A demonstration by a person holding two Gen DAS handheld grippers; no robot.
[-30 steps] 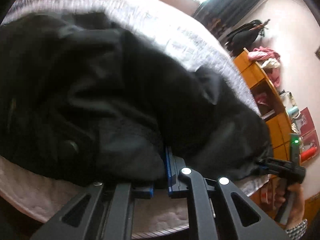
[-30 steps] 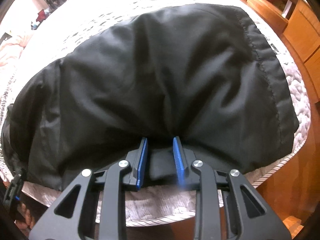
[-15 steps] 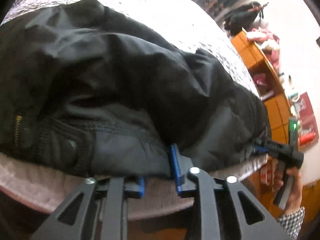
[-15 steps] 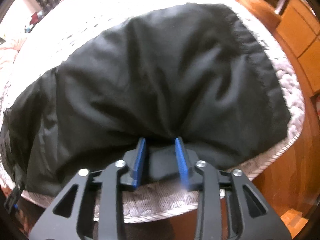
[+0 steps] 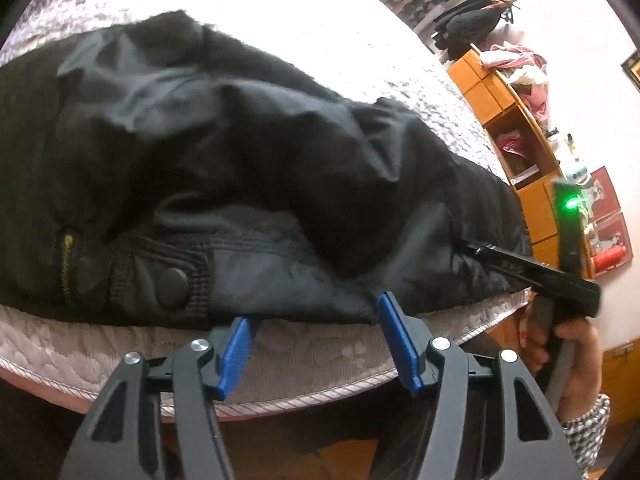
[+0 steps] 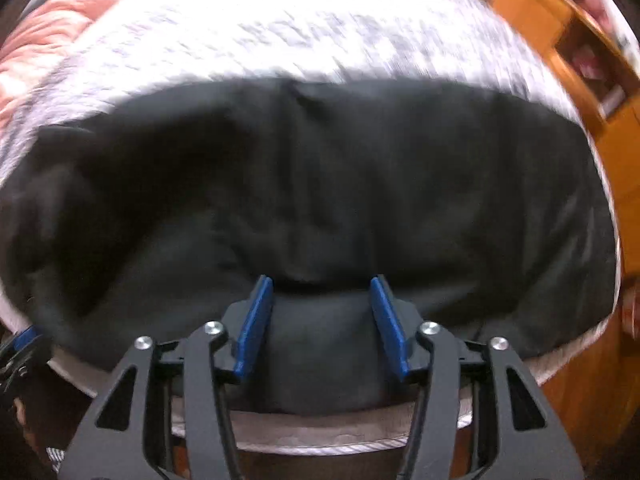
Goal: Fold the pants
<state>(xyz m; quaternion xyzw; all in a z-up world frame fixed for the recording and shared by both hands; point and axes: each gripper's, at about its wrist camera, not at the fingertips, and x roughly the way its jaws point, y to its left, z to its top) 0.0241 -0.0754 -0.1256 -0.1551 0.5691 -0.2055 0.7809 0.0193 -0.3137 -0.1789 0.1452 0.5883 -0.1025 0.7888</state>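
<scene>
Nearest in the left wrist view, the left tool (image 5: pixel 318 330) stands with its blue pads (image 5: pixel 236 350) spread; its jaws have just been opening, and nothing is pinched between them, only bare bed (image 5: pixel 320 364) cover. The pad tips lie right at the near hem of the pants (image 5: pixel 240 160), the right one touching or just under the cloth edge, the left one just below it. The black pants lie bunched on the bed straight ahead of this tool, with a round snap (image 5: pixel 171 287) on the ribbed waistband just left of the left pad and a zip further left. To the right, a hand (image 5: pixel 576 364) holds the right tool (image 5: pixel 472 246), whose tip rests on the pants' right end near the bed's edge. In the right wrist view, which is blurred, the right tool (image 6: pixel 322 312) also has its pads (image 6: pixel 254 326) spread, its jaws having just been opening; a fold of the pants (image 6: pixel 320 184) lies loose between the pads, and I cannot tell whether it touches them. The pants spread wide ahead of it across the bed (image 6: pixel 300 32). Beyond lie pale quilted bedding, a pink blanket (image 6: pixel 36 56) at far left, and orange wooden shelves (image 5: pixel 516 120) at right.
</scene>
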